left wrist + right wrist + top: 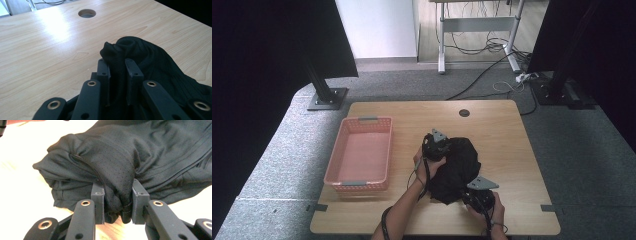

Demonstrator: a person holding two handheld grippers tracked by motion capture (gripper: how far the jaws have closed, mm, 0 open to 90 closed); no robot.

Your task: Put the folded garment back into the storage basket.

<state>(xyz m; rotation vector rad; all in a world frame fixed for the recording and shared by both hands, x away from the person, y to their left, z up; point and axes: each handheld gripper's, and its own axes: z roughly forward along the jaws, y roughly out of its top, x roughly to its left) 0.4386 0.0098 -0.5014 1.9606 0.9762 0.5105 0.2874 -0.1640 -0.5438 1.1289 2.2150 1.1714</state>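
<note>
Grey carpet surrounds a light wooden table (502,130) with a round cable hole (464,113) near its far edge; black curtains hang at both sides of the room, and cables lie on the floor beside a white desk frame (477,25) at the back. On the left part of the table stands a pink plastic basket (337,165), rectangular, with grey handles at both short ends. A crumpled black garment (459,167) lies on the table right of centre, well apart from the basket. The left gripper (435,141) sits at the far left edge of the garment, held by the person's left hand (428,161). In the left gripper view, its jaws are closed on a raised fold of the black fabric (117,65), which stands up between the pads and bunches above them. The right gripper (472,196) sits at the near edge of the garment, close to the table's front edge, held by the right hand (492,210). In the right gripper view, its jaws pinch a band of perforated mesh fabric (117,172), the pads pressing on it from both sides. The rest of the garment spreads out flat on the wood beyond the jaws.
</note>
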